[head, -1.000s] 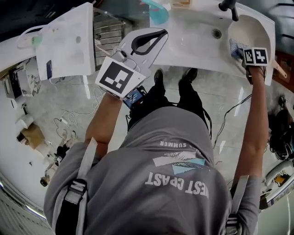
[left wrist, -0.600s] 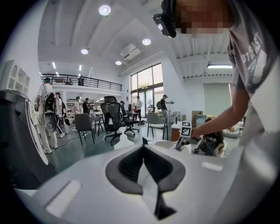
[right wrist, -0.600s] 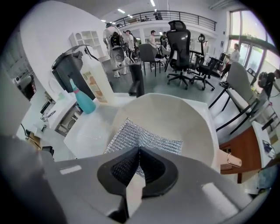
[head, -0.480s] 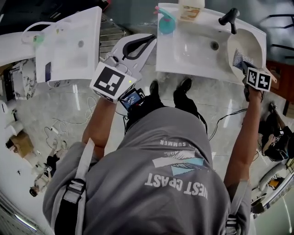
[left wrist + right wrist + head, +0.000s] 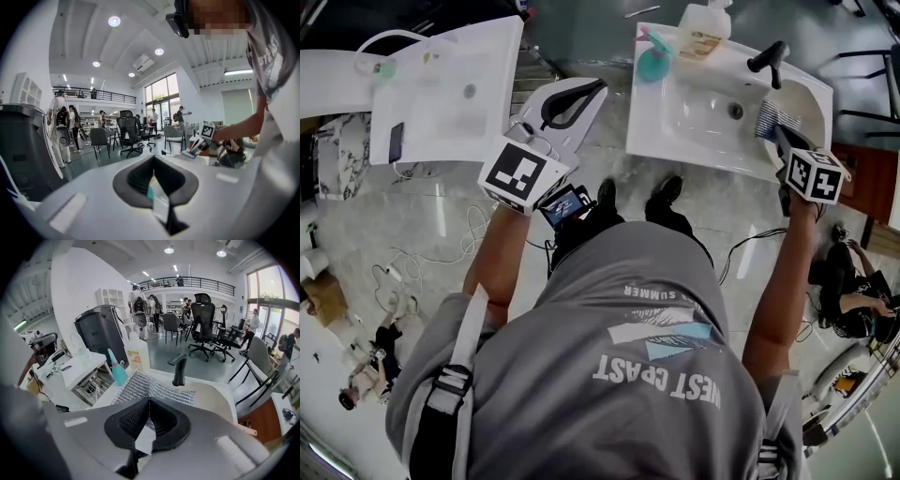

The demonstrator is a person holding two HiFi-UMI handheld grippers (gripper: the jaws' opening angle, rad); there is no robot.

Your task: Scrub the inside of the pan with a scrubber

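- Pan [image 5: 213, 401]: cream-coloured, at the right end of the sink [image 5: 675, 145].
- My left gripper [image 5: 152, 158]: held left of the sink, jaws together, nothing in them.
- My right gripper [image 5: 149, 399]: above the sink's right end, clamped on the scrubber [image 5: 154, 386].

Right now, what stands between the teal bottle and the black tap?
A pale bottle with an orange label stands between the teal bottle and the black tap, at the sink's back edge. The head view shows it.
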